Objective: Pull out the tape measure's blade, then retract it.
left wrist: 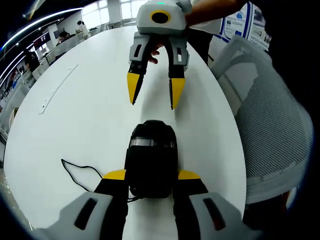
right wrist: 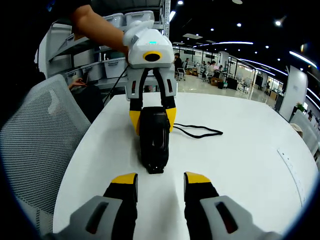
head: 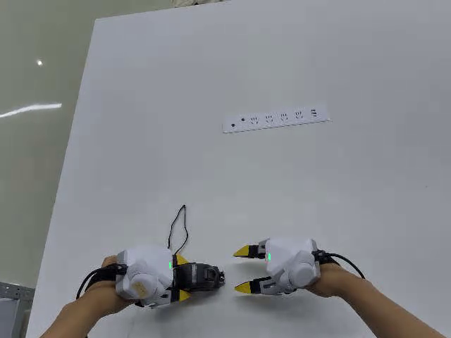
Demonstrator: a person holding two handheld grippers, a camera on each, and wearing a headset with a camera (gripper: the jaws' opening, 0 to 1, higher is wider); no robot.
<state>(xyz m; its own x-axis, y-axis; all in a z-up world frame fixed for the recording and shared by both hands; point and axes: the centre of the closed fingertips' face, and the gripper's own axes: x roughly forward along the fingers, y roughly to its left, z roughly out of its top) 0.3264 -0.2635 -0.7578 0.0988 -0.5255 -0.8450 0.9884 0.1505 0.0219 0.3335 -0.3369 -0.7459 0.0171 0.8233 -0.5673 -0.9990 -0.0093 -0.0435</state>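
A black tape measure (head: 201, 276) lies on the white table (head: 232, 77) near its front edge, its wrist cord (head: 176, 229) trailing away. My left gripper (head: 182, 277) is shut on the tape measure (left wrist: 151, 159), yellow tips pressed to both sides of its body. The blade end (right wrist: 154, 169) of the tape measure (right wrist: 153, 136) points toward my right gripper (head: 244, 268). The right gripper (right wrist: 161, 181) stands open just short of that end, nothing between its fingers. In the left gripper view the right gripper (left wrist: 152, 95) faces me, jaws apart.
A white power strip (head: 276, 119) lies mid-table, farther back. A mesh chair (right wrist: 37, 150) stands beside the table's edge. Shelves with bins (right wrist: 102, 45) rise behind the left gripper (right wrist: 150, 120) in the right gripper view.
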